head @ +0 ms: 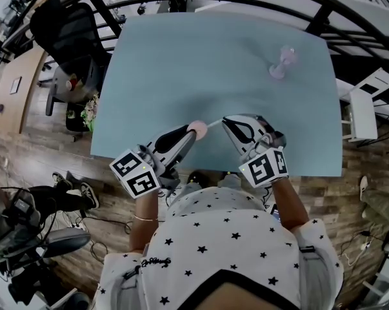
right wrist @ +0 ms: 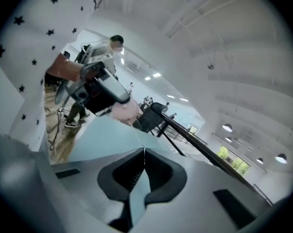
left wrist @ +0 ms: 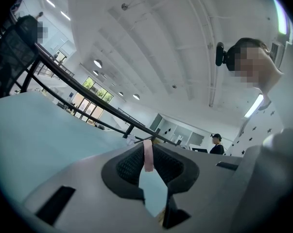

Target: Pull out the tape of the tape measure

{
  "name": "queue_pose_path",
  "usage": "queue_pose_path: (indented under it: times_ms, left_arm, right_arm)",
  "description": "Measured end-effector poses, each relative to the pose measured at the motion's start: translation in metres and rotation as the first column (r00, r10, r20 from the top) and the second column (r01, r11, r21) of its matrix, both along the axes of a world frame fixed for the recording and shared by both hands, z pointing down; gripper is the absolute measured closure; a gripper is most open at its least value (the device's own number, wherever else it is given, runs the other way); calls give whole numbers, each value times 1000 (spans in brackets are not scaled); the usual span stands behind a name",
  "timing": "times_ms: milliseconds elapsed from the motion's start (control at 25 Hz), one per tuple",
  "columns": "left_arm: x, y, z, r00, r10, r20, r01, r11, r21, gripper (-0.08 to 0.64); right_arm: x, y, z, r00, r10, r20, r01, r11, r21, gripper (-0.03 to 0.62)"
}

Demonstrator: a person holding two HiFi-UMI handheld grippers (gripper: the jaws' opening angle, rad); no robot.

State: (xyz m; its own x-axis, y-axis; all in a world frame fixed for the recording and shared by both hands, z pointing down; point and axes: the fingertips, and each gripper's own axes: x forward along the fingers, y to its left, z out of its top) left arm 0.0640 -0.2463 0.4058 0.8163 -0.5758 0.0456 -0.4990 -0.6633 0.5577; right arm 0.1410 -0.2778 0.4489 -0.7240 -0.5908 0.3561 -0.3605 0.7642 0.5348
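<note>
In the head view my left gripper (head: 191, 134) is shut on a small round pink tape measure (head: 198, 129), held just above the near edge of the light blue table (head: 207, 57). A short thin strip of white tape (head: 214, 123) runs from it to my right gripper (head: 225, 121), whose jaws are shut on the tape's end. The left gripper view shows the pink case (left wrist: 148, 155) edge-on between the black pads (left wrist: 129, 166). Looking from the right gripper view, I see the pink case (right wrist: 126, 111) in the other gripper, and my right gripper (right wrist: 144, 152) is shut tight.
A pale pink and clear object (head: 283, 62) stands at the table's far right. A black office chair (head: 64, 30) is off the table's left side, and a white stool (head: 362, 112) off its right. The person's star-print shirt (head: 220, 237) fills the near side.
</note>
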Motion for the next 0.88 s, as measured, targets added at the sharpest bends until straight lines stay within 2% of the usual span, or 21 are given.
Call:
queue_pose_path:
  times_ms: [80, 160, 360, 560, 720, 880]
  left_arm:
    - [-8, -1, 0, 999, -32, -8, 32, 999, -2, 483]
    - [-15, -2, 1, 999, -47, 13, 47, 999, 3, 483]
    - [-16, -4, -2, 999, -51, -10, 51, 999, 8, 483]
    - [-14, -3, -1, 999, -41, 0, 41, 999, 7, 483]
    - [-25, -5, -1, 997, -78, -15, 78, 997, 4, 483]
    - [-38, -6, -3, 994, -106, -5, 106, 994, 13, 483]
  right_arm:
    - [16, -9, 1, 998, 52, 29, -52, 998, -19, 591]
    - [25, -15, -4, 994, 72, 83, -69, 997, -41, 591]
    - [27, -19, 0, 995, 96, 13, -96, 995, -12, 591]
    - [35, -24, 3, 992, 126, 1, -126, 992, -12, 591]
    - [49, -30, 5, 985, 172, 28, -171, 984, -38, 591]
    - [61, -36, 4, 979, 201, 23, -201, 979, -22, 591]
